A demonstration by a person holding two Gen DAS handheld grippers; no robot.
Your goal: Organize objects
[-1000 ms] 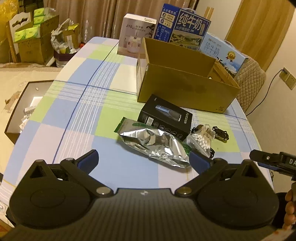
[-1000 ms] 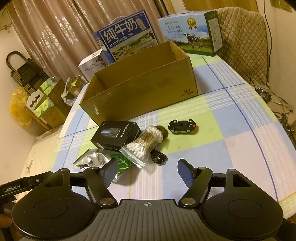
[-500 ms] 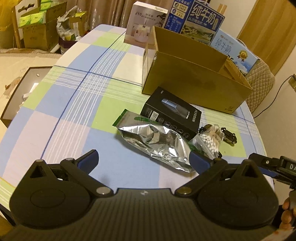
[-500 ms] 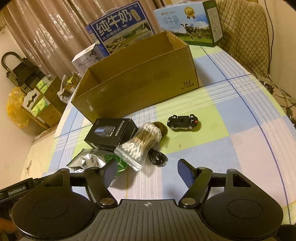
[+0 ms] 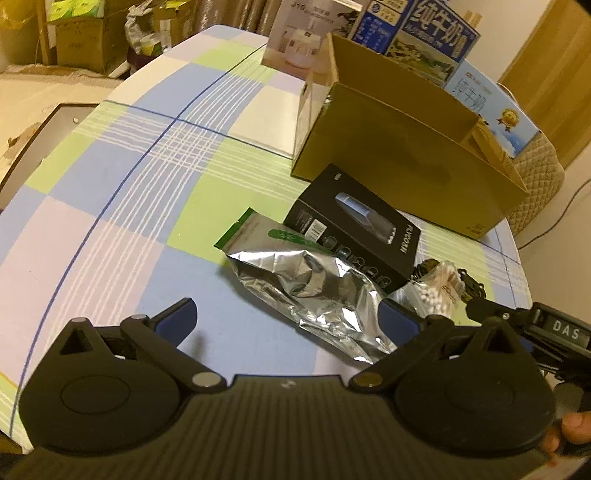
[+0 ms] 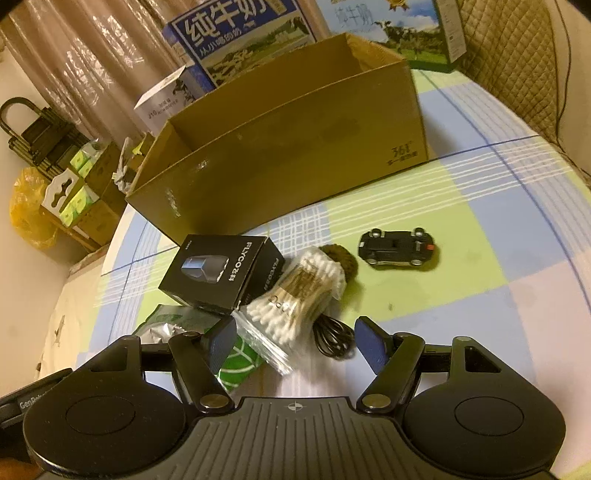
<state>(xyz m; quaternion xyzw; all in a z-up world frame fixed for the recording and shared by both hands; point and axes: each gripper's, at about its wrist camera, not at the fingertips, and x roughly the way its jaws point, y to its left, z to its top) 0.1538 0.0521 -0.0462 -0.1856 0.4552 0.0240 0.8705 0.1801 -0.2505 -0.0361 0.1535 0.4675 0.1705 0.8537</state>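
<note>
An open cardboard box (image 5: 399, 158) (image 6: 295, 147) stands on the checked tablecloth. In front of it lie a black product box (image 5: 354, 229) (image 6: 225, 269), a crumpled silver foil bag (image 5: 317, 291) (image 6: 166, 328), a clear bag of cotton swabs (image 6: 291, 306) (image 5: 439, 291), a coiled black cable (image 6: 332, 336) and a black toy car (image 6: 397, 249). My left gripper (image 5: 288, 314) is open, low over the table, with the foil bag's near end between its fingers. My right gripper (image 6: 295, 341) is open just short of the swab bag and cable, touching nothing.
Milk cartons (image 6: 240, 37) (image 5: 421, 33) and a white carton (image 5: 306, 40) stand behind the cardboard box. A quilted chair (image 6: 524, 55) sits past the table's far right edge. Stacked boxes (image 5: 77, 33) and a yellow bag (image 6: 29, 206) are on the floor at left.
Both grippers have come lower and closer to the pile of objects. The foil bag now reaches between the left fingers; the swab bag is nearer the right fingers.
</note>
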